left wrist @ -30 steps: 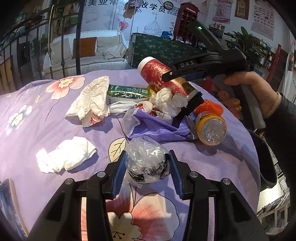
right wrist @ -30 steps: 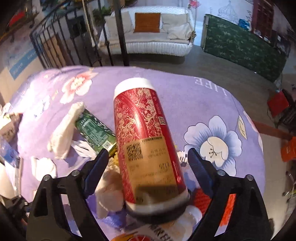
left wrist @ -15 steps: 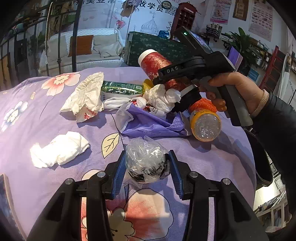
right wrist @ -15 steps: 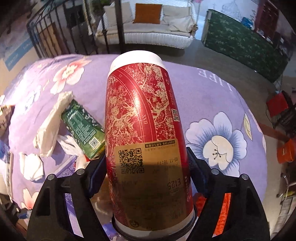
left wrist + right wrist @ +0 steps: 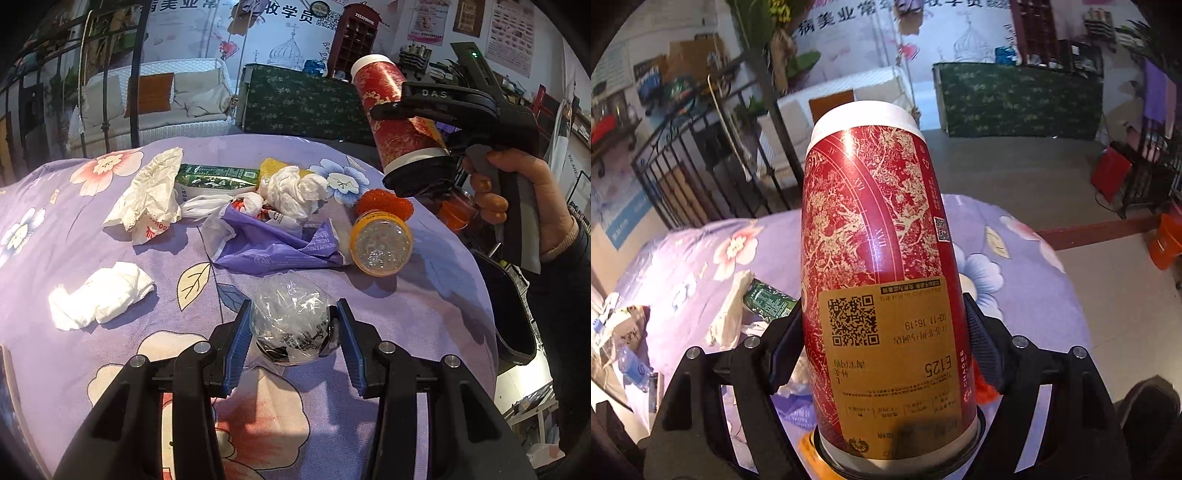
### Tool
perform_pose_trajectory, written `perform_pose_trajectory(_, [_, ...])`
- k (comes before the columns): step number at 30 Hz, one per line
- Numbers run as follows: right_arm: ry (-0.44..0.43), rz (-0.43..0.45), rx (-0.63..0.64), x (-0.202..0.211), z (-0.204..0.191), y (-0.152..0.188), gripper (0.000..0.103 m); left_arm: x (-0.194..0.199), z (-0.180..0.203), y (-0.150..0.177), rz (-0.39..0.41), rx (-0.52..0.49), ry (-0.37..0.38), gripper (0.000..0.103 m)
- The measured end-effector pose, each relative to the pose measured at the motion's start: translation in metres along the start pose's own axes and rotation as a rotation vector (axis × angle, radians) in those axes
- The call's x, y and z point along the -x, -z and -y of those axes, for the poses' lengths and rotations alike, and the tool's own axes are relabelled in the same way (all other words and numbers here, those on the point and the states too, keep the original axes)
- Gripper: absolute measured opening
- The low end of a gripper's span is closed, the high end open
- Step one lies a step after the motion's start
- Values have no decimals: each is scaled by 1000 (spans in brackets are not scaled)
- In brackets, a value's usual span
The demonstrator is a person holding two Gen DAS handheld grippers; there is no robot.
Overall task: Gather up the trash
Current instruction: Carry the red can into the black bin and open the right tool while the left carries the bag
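The red cup's base is being cut off by the frame edge; label print is being blurred.

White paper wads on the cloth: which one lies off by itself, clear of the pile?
The flat white wad at the near left. It lies alone on bare purple cloth; the knotted white wad sits in the heap beside the green carton.
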State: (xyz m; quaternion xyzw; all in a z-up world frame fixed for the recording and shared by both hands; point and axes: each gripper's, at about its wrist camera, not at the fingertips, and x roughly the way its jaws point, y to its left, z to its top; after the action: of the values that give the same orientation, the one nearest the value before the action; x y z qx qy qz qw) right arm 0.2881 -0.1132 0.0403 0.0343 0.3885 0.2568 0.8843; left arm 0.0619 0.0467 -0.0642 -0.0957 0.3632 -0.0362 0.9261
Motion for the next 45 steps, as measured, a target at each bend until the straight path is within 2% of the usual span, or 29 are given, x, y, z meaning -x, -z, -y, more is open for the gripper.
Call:
perform_pose_trajectory(7, [-4,30,-101,52,37,34,78,0,32,-2,-1,-75,42,44])
perform_pose_trajectory(16, [45,31,-256,109,105,92,78,-7,84,-9,-31,-177,166,44])
perform_pose_trajectory(19, [111,23,-321,127,139,112,78,-7,104,-11,-35,-214,209,44])
perform_pose_trajectory(23, [250,-12,-421,145,195,140,78,-10,130,-15,-38,-255,253,44])
perform_pose_trajectory(27, [315,-87,-522,144,238,168,78,-15,161,-16,-49,-307,292,44])
perform_pose_trajectory(33, [341,-175,-621,124,271,204,78,-18,193,-14,-55,-375,323,44])
perform_pose_trajectory(45, [381,-367,-688,61,305,219,78,-30,216,-14,-99,-393,345,44])
